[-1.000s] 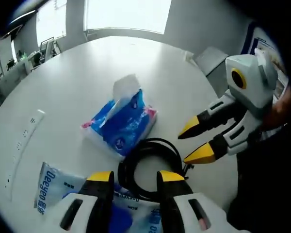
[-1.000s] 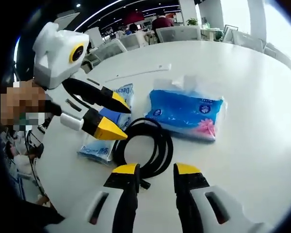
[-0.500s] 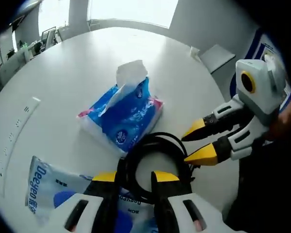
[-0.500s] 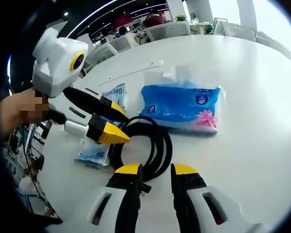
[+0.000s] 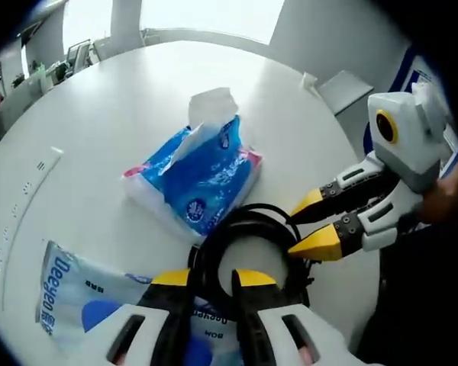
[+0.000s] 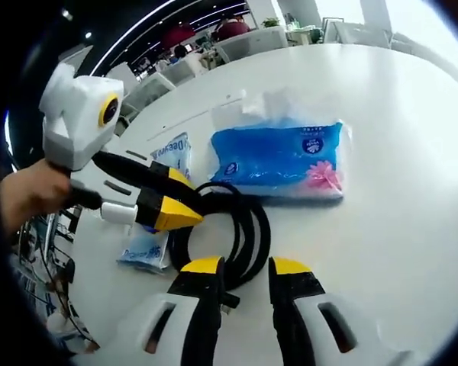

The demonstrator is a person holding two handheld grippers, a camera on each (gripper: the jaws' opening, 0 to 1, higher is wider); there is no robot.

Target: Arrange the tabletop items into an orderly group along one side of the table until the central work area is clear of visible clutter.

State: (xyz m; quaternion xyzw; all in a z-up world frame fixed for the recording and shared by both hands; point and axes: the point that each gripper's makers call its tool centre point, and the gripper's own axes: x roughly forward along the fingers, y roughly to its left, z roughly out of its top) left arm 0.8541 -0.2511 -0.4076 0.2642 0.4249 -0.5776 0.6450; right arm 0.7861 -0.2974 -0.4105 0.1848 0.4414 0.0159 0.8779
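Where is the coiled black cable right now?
In both views the black cable lies on the white table between the two grippers' tips, beside the blue tissue pack.

The surface (image 5: pixel 137 99) is plain white. The tissue pack (image 5: pixel 196 185) is bright blue with white swirls, a pink corner and a white tissue on top. The cable (image 5: pixel 248 229) is black all over. The flat bag (image 5: pixel 76 293) is pale and see-through with blue letters and a dark blue patch. The left claw (image 5: pixel 210 279) has yellow tips on a white body. The right claw (image 5: pixel 309 226) has yellow tips, black arms and a white body with a yellow ring.
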